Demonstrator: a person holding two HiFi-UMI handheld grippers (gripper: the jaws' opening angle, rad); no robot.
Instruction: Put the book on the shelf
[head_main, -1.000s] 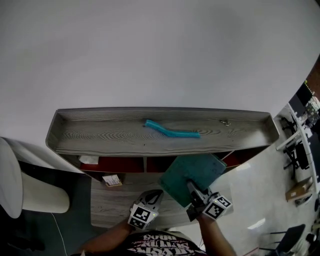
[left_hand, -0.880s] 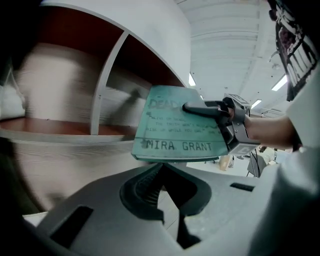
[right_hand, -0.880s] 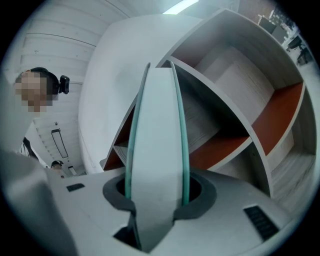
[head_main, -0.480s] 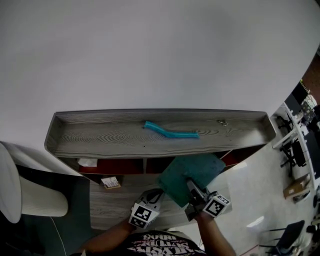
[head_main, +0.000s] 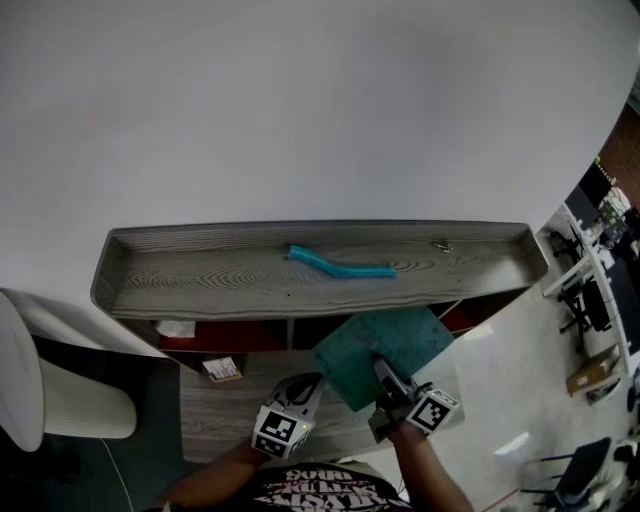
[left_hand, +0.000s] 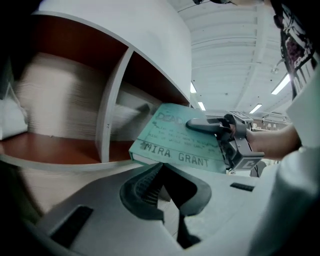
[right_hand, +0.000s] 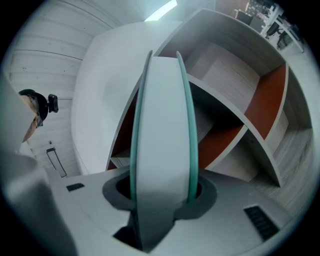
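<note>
Jaws of right gripper (head_main: 384, 374) clamp book (head_main: 375, 340) between them (left gripper (head_main: 297, 390) closed, empty).

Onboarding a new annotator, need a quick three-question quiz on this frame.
1. True or false: the left gripper holds the teal book.
2. What lies near the middle of the shelf unit's top board? A) bent turquoise strip B) mug C) scissors
3. Whose name is printed on the book's cover?
Key: 1 false, the right gripper grips it; 2 A; 3 Mira Grant.
</note>
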